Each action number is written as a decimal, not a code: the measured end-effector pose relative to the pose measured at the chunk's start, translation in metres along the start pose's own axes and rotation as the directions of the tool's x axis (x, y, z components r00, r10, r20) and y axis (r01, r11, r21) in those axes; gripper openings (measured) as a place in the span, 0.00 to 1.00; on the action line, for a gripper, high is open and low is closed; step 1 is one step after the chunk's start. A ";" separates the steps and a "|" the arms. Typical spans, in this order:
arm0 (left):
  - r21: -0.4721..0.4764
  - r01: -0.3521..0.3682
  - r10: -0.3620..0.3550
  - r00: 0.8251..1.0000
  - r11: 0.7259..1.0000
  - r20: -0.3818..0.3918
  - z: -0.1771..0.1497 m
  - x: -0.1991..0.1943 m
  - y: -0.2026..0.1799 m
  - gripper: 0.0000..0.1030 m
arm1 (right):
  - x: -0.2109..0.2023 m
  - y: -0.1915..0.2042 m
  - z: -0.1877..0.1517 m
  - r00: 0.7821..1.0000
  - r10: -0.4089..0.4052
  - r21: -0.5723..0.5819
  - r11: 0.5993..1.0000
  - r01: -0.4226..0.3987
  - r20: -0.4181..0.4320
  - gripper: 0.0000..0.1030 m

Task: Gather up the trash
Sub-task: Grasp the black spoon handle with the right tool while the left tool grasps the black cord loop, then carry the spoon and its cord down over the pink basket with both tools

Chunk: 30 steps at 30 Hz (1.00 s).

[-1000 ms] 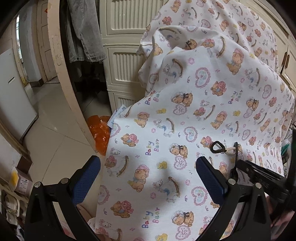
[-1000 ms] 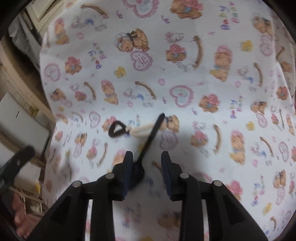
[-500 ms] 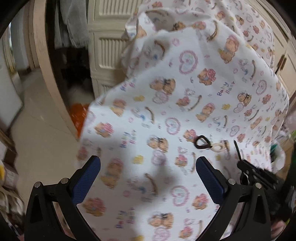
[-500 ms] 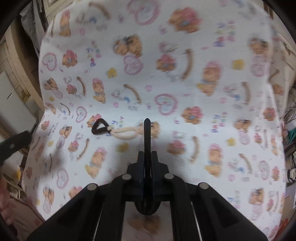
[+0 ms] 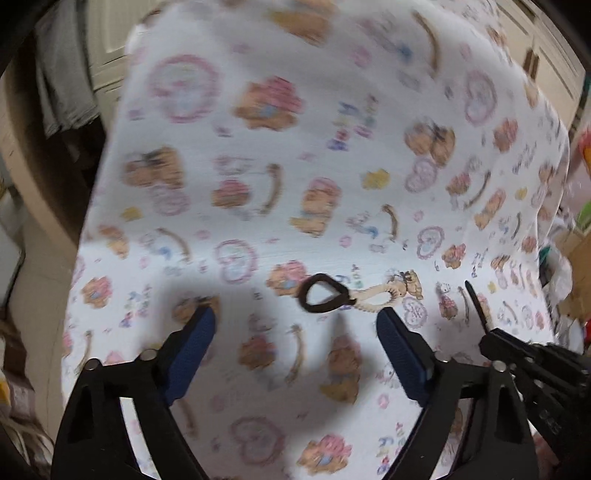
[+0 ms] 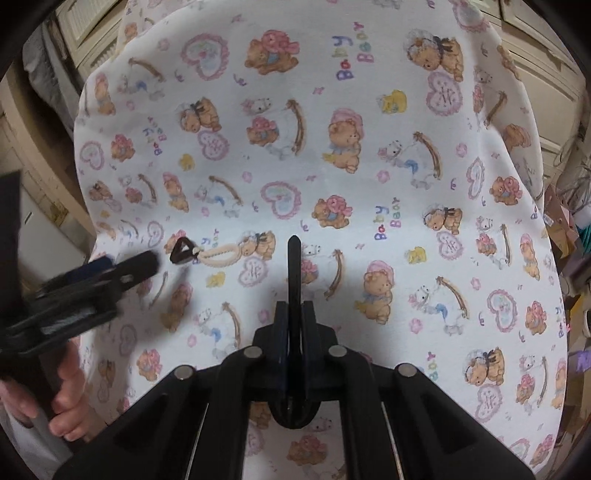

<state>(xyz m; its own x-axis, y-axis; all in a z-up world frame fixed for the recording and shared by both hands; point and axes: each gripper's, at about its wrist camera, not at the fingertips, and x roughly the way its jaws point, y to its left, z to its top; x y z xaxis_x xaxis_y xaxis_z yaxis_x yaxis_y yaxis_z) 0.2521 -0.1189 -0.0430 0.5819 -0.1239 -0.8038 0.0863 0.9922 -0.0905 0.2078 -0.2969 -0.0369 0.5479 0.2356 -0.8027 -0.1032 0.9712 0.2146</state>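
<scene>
Right wrist view: one white sheet [image 6: 369, 177] printed with bears, hearts and "Baby Bear", cream cabinets [image 6: 535, 74] behind. Left tool [image 5: 295, 328] gapes wide, empty, near two linked loops [image 5: 343, 295], one black, one cream. Right tool [image 6: 294, 332] is clamped on one black strip [image 6: 293, 266].

I read this as home, likely bedroom or nursery corner. Ahead of right tool [image 6: 293, 354]: white sheet [image 6: 332, 177] printed with teddy bears, hearts, "Baby Bear" lettering, draped over something bulky. Beyond it, cream cabinet doors [image 6: 546, 85] with panel mouldings; up-left of tool, slatted cream drawers [image 6: 85, 22]. Left of left tool [image 5: 295, 350]: grey garment [image 5: 62, 92] hanging beside beige door frame [image 5: 33, 177]. Far right of right tool: household clutter [image 6: 572, 221], blurred.
</scene>
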 end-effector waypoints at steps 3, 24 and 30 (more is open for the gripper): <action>0.012 0.010 -0.010 1.000 1.000 -0.008 -0.001 0.017 -0.009 0.64 | 0.005 0.008 0.002 1.000 0.016 -0.003 1.000 -0.016 0.003 0.06; 0.070 0.013 -0.016 0.999 0.997 0.034 0.006 0.023 -0.017 0.04 | 0.002 -0.006 -0.001 1.000 -0.015 0.022 1.000 0.016 -0.012 0.06; 0.066 0.021 -0.024 0.999 0.998 0.042 0.003 -0.003 -0.015 0.04 | 0.001 -0.004 0.000 1.000 -0.014 0.023 1.000 0.014 -0.005 0.06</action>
<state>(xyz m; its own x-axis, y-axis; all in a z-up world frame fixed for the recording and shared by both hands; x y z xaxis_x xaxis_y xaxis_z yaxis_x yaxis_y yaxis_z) 0.2512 -0.1336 -0.0375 0.6131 -0.1485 -0.7759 0.1518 0.9860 -0.0688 0.2090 -0.3008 -0.0383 0.5449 0.2218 -0.8086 -0.0762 0.9735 0.2157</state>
